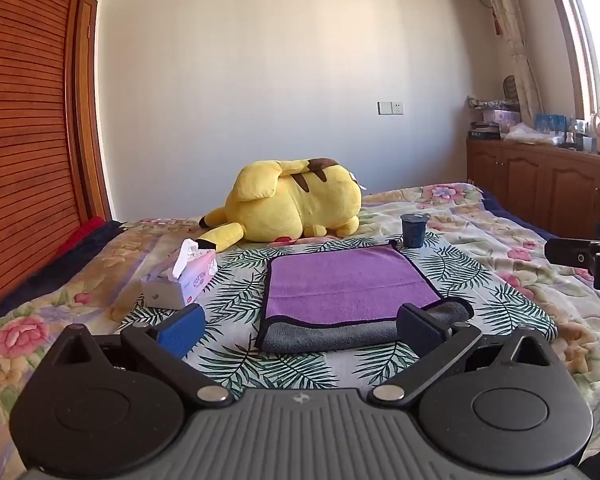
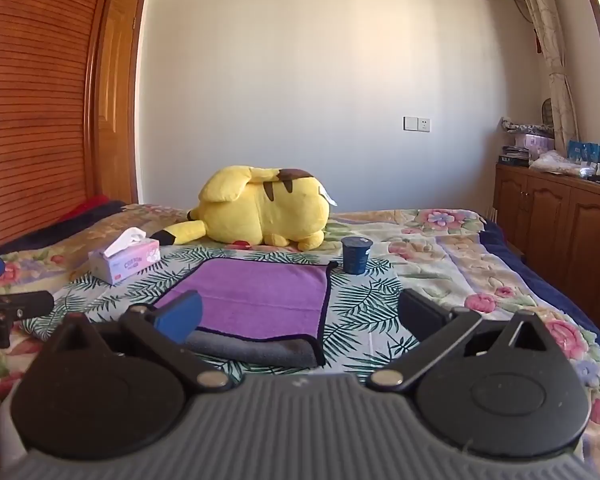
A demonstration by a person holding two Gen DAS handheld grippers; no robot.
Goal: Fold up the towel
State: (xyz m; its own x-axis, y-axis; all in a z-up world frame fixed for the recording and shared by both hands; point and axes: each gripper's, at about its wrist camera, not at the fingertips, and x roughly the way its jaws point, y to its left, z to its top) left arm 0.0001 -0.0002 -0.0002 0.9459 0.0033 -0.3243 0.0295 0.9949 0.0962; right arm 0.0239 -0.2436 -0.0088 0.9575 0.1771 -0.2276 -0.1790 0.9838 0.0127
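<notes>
A purple towel (image 1: 340, 280) with a grey underside and dark trim lies flat on the bed, its near edge folded over to show a grey strip (image 1: 328, 334). It also shows in the right wrist view (image 2: 256, 296). My left gripper (image 1: 300, 330) is open and empty, hovering just before the towel's near edge. My right gripper (image 2: 300, 318) is open and empty, near the towel's near right corner. The right gripper shows at the right edge of the left wrist view (image 1: 588, 256).
A yellow plush toy (image 1: 296, 204) lies behind the towel. A tissue box (image 1: 180, 280) sits to the left, a dark blue cup (image 1: 414, 230) at the far right corner. A wooden cabinet (image 1: 540, 184) stands right, a wardrobe (image 1: 24, 140) left.
</notes>
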